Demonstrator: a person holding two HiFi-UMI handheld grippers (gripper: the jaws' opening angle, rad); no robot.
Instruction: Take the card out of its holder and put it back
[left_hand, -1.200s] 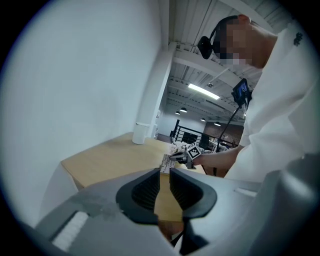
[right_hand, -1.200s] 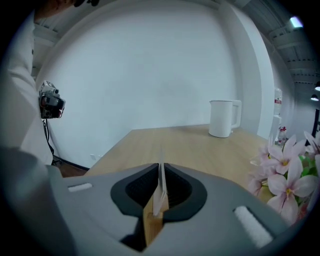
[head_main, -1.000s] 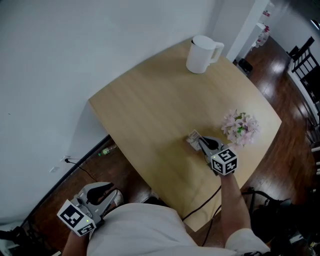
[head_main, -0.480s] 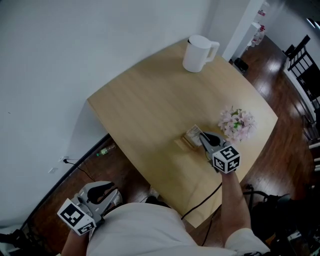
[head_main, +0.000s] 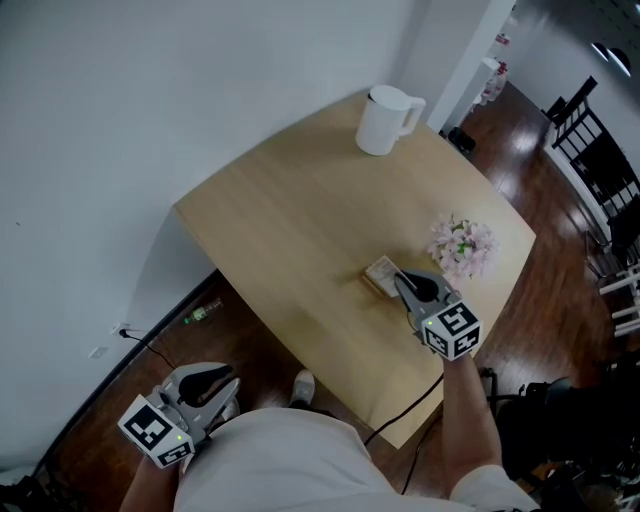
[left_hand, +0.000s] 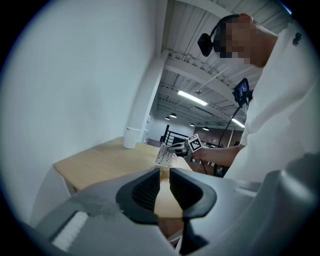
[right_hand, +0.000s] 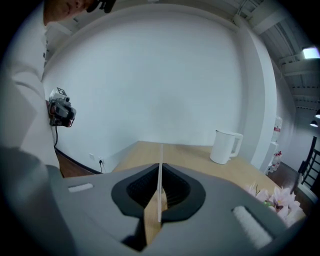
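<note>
My right gripper (head_main: 398, 280) is shut on a white printed card (head_main: 382, 270), held just above a small wooden holder (head_main: 369, 284) on the table's near right part. In the right gripper view the card (right_hand: 160, 165) stands edge-on between the pads. From the left gripper view the card (left_hand: 162, 155) shows upright in the right gripper (left_hand: 181, 146), above the table. My left gripper (head_main: 222, 380) hangs off the table at lower left, beside the person's body. A narrow gap shows between its pads (left_hand: 150, 187), with nothing in it.
A white jug (head_main: 385, 120) stands at the far corner of the wooden table (head_main: 290, 210). Pink flowers (head_main: 460, 245) sit just right of the card. A white wall borders the left. A cable and a bottle (head_main: 200, 315) lie on the dark floor; black chairs stand far right.
My right gripper has risen with the card, lifting it off the wooden holder. The left gripper has stayed at lower left.
</note>
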